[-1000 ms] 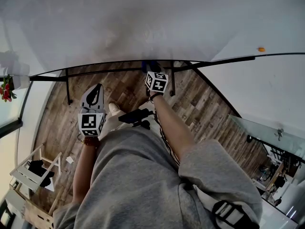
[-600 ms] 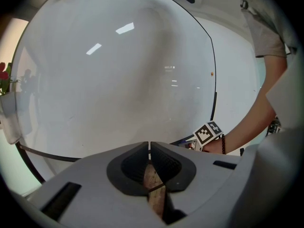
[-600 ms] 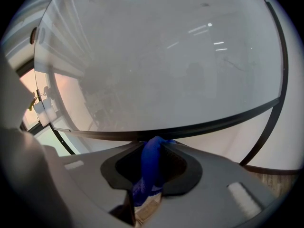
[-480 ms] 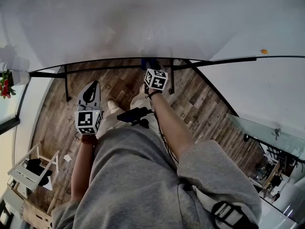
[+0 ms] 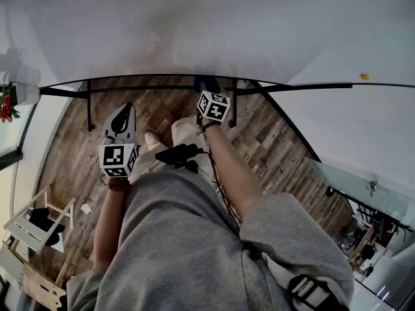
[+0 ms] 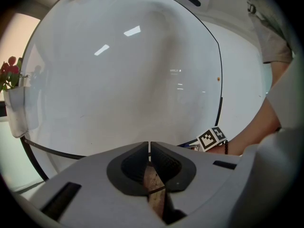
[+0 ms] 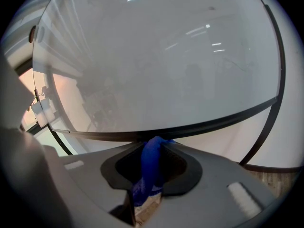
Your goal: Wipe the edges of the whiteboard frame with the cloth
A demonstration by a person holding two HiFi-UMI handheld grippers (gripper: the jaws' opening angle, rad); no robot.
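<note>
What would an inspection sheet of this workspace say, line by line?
Surface: whiteboard, white, with faint grey smudges.
Job's things: blue cloth pressed against the bottom frame.
Clutter: orange dot near the board's right edge.
Grippers: left hand-held gripper shut, empty, not touching the board; right hand-held gripper shut on the cloth.
Cables: dark cables run from a black box at the person's waist.
Surroundings: wood floor, red flowers at left, wooden furniture lower left.
</note>
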